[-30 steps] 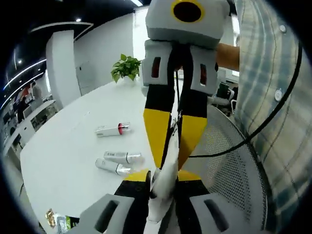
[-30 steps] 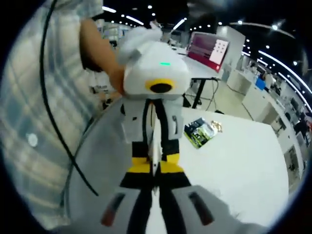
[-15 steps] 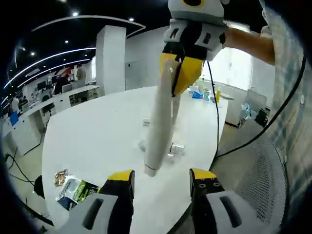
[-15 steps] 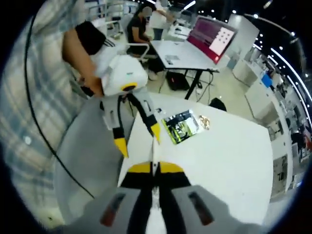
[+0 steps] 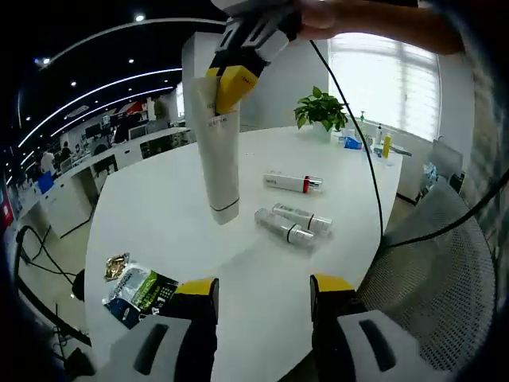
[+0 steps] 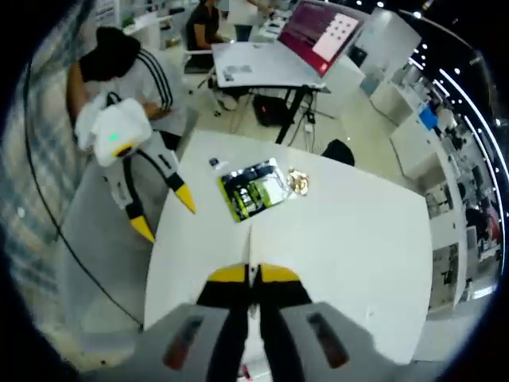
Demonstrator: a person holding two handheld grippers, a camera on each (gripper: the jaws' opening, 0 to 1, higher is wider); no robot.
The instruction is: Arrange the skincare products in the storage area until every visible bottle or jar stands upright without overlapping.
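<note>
Left tongs (image 5: 262,290): yellow-tipped jaws are held wide apart, nothing between them.
Right tongs (image 6: 253,274): jaws are pinched on the flat crimped end of a white tube (image 5: 218,151).
White tube: smooth plastic, tapered; hung above the tabletop (image 5: 159,215), long axis near vertical, cap end pointed down.
Foil packet (image 5: 139,290): glossy, dark, laid flat near the tabletop's edge.
Slim tubes (image 5: 293,224): two cylinders laid side by side.
Red-banded tube (image 5: 293,183): laid flat, farther off.
Potted plant (image 5: 320,110): leafy, at the far edge.
</note>
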